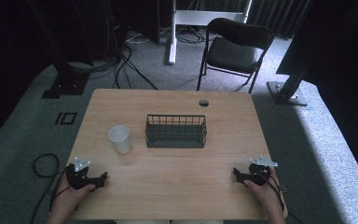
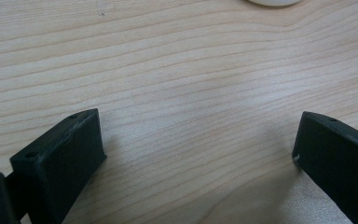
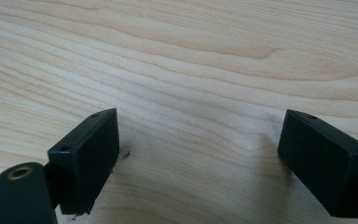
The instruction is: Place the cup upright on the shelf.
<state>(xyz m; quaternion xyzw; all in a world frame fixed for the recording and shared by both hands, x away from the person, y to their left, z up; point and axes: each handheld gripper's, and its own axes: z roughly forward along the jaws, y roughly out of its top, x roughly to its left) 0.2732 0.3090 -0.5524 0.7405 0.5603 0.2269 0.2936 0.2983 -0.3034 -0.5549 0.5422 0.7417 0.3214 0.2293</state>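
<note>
Resting on the wooden table (image 1: pixel 177 172), both grippers sit at the lower edge of the high view, each w/ a hand on it. Left gripper (image 1: pixel 103 177): lower left of frame, jaws spread wide, nothing btwn them; left gripper view confirms bare wood btwn the two black jaws. Right gripper (image 1: pixel 235 172): lower right of frame, jaws likewise spread apart, no item btwn them per right gripper view.

White cup (image 1: pixel 120 139): upright, left of frame centre, above the left gripper and well apart from it; its base edge shows at the top of the left gripper view (image 2: pixel 274 2). Wire basket (image 1: pixel 176 131): dark, rectangular, at frame centre, just right of the cup, not touching it. Both items well apart from the right gripper.

Folding chair (image 1: pixel 235 49): upper centre-right, beyond the table's far edge.
</note>
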